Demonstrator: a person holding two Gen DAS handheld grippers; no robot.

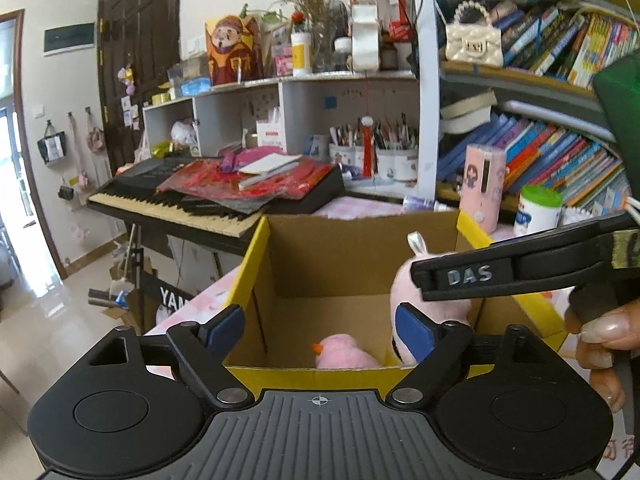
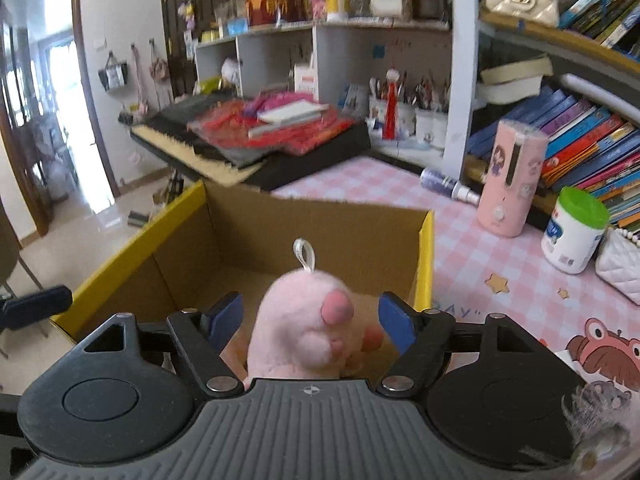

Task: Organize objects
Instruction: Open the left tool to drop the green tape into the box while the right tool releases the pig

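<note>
An open cardboard box (image 1: 360,256) with yellow flaps stands on the pink checked table; it also shows in the right wrist view (image 2: 248,224). A pink plush with an orange beak (image 1: 344,354) lies on the box floor. A second pink plush with a white loop (image 2: 304,328) sits between the spread fingers of my right gripper (image 2: 310,320), over the box; the pads do not touch it. In the left wrist view this plush (image 1: 420,300) is at the box's right wall under the right gripper's body. My left gripper (image 1: 320,328) is open and empty at the box's near edge.
A keyboard (image 1: 188,200) piled with red papers stands behind the box. A pink canister (image 2: 512,180), a green-lidded tub (image 2: 574,228) and a white quilted bag (image 2: 620,268) sit on the table to the right. Bookshelves (image 1: 540,160) rise behind.
</note>
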